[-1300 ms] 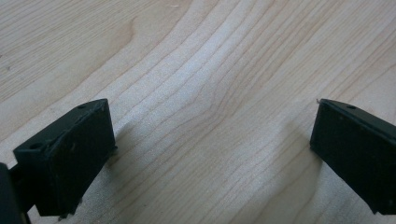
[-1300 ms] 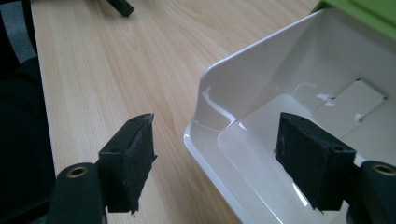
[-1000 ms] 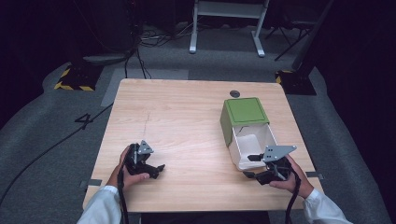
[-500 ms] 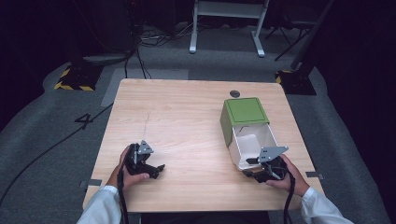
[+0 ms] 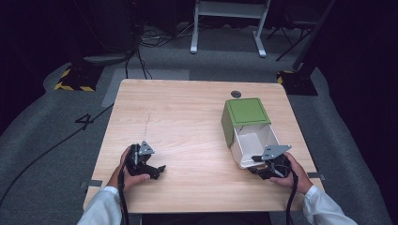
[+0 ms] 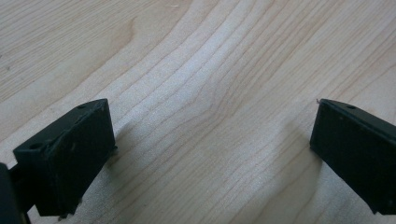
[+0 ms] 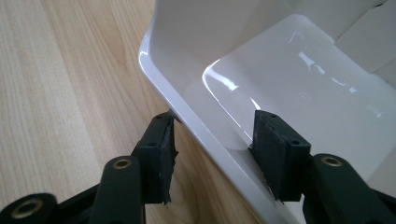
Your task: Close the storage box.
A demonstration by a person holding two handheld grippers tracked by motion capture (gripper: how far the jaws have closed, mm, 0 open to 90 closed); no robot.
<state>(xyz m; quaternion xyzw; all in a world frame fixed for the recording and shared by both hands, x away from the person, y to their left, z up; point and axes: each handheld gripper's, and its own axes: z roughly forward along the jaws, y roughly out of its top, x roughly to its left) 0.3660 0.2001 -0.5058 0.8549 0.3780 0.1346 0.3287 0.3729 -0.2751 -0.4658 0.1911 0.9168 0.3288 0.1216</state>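
Note:
A white tub [image 5: 252,140] stands open at the table's right, joined at its far side to a green box [image 5: 246,111]. My right gripper [image 5: 259,162] is at the tub's near rim. In the right gripper view its jaws have just been closing on the white tub's wall [image 7: 196,116]: one pad presses the outside under the lip, the other the glossy inside. The tub looks empty. My left gripper [image 5: 157,170] rests near the table's front left, held by a hand. Its jaws [image 6: 212,140] stand wide open over bare wood with nothing between them.
The wooden table [image 5: 187,117] has a small dark round hole [image 5: 236,94] near its far edge behind the green box. Beyond the table are grey carpet, cables, a white frame's legs [image 5: 227,28] and yellow-black marked bases [image 5: 75,77].
The right gripper has sunk slightly at the tub's near rim and its jaws have closed in on the wall. The left gripper has stayed where it was.

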